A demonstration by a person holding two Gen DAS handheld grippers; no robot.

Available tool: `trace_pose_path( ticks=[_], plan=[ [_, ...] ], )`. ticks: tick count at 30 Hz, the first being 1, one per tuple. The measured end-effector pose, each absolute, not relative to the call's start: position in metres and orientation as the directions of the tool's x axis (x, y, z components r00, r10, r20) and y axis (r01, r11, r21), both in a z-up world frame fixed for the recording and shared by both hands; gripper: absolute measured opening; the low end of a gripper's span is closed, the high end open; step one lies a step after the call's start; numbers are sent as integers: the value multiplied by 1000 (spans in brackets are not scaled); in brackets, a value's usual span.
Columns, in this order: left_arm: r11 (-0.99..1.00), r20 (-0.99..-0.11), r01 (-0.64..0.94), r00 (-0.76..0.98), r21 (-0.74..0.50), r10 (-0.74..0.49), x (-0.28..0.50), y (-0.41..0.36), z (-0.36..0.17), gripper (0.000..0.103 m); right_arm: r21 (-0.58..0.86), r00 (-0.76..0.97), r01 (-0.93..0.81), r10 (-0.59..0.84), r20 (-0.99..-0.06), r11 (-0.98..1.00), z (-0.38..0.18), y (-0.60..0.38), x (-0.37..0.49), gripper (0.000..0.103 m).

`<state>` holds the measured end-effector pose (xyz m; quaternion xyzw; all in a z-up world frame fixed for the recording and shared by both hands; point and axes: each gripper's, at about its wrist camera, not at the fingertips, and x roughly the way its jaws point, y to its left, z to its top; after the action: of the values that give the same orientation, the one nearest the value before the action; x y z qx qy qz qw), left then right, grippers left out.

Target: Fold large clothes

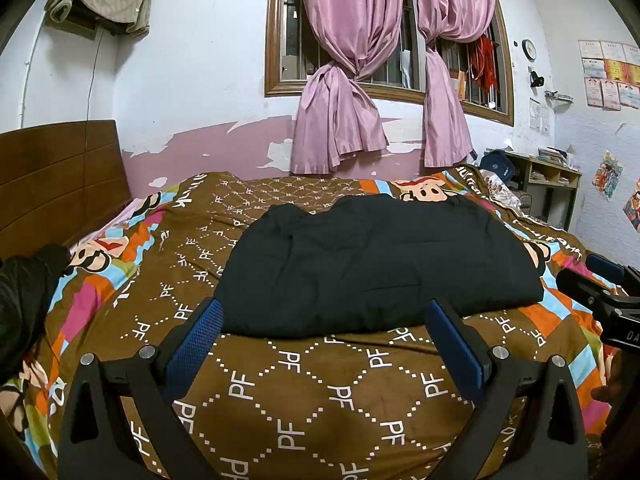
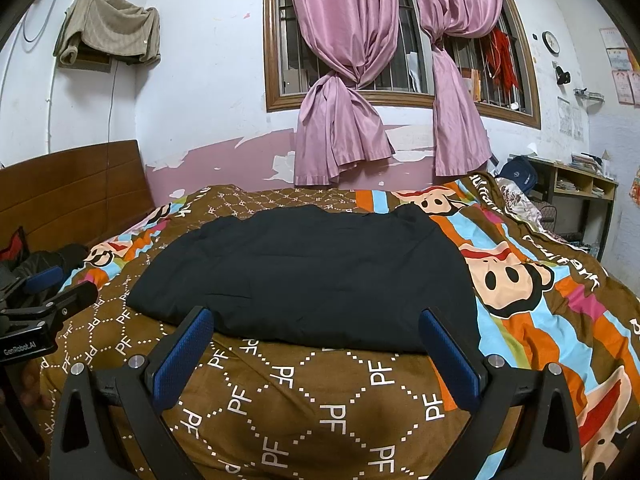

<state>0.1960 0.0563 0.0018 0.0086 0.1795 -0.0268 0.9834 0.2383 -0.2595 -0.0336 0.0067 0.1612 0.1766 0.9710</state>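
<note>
2 grippers, your left gripper (image 1: 324, 336) and right gripper (image 2: 316, 340), hover spread wide and empty just short of the folded black fabric garment (image 1: 376, 264) mid-bed on the brown patterned bedspread (image 1: 320, 400). Pinching 1 layer only could undo the fold.

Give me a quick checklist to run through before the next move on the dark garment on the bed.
1. Left gripper open, holding nothing: ok.
2. Right gripper open, holding nothing: ok.
3. Dark navy folded garment lies flat on the brown patterned bedspread: ok.
4. Garment's near edge is just ahead of both grippers, unobstructed: ok.
5. Nothing lies on top of the garment: ok.
6. Whether the hidden layers underneath are folded evenly: cannot tell.
</note>
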Motion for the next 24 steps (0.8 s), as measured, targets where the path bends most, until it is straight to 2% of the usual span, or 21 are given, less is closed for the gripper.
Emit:
trace_pose_path(
  ticks=[24],
  plan=[
    [998,-356,55,933,8,-48,195,56,2,99,74,886,-337,343,-311,939,-35,-260,238,103]
  ],
)
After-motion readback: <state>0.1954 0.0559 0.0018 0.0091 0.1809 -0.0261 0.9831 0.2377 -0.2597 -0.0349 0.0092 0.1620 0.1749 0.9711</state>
